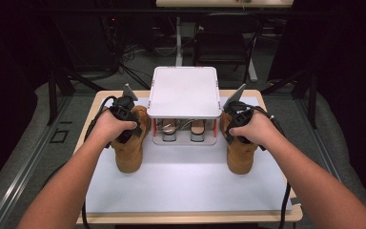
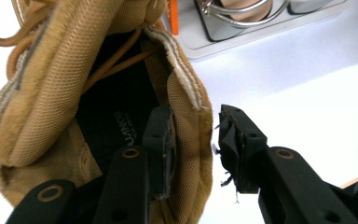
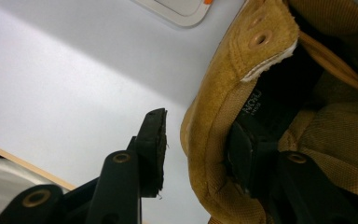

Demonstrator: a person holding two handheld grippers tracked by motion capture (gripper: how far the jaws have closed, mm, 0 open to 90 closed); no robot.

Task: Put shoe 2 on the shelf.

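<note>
Two tan lace-up boots stand on the white mat, the left boot (image 1: 128,155) and the right boot (image 1: 240,155), one on each side of a white two-level shoe rack (image 1: 184,90). My left gripper (image 1: 129,123) straddles the inner collar of the left boot (image 2: 42,93). In the left gripper view, my left gripper (image 2: 193,135) has one jaw inside the opening and one outside, with a small gap showing. My right gripper (image 1: 233,125) straddles the collar of the right boot (image 3: 223,84) the same way. In the right gripper view, my right gripper (image 3: 196,140) is open around that collar.
A pair of shoes (image 1: 170,129) sits on the rack's lower level, under its white top. The white mat (image 1: 186,186) covers most of the wooden table (image 1: 186,218). A dark chair (image 1: 224,43) and cables lie on the floor beyond the table.
</note>
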